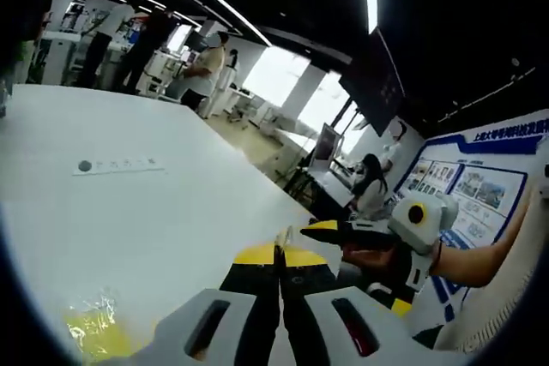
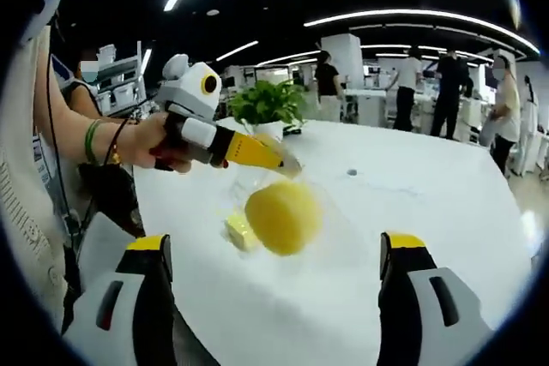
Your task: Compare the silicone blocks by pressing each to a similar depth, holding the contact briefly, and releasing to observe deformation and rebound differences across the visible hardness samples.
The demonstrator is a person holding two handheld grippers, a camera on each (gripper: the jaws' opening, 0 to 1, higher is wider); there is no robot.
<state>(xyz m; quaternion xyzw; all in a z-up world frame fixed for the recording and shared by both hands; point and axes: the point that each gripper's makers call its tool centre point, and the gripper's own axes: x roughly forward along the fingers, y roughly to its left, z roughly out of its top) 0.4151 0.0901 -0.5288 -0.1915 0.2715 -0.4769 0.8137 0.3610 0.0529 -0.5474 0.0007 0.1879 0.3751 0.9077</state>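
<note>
Above the white table [image 2: 412,212], dangling a clear bag [image 2: 257,190] from the left gripper [image 2: 287,167], jaws pinched together on its top edge. Carrying inside it a round yellow silicone block [image 2: 283,216] and a smaller pale piece [image 2: 240,231]. Holding the right gripper [image 2: 274,242] with jaws spread wide, one either side of the bag. Probably risking a swinging bag and uneven pressing depth, or film slipping free and dropping both samples.

Yellow silicone blocks [image 2: 283,216] in a clear bag [image 2: 322,212] on the white table [image 2: 429,203]; both grippers' jaws are yellow-tipped.
</note>
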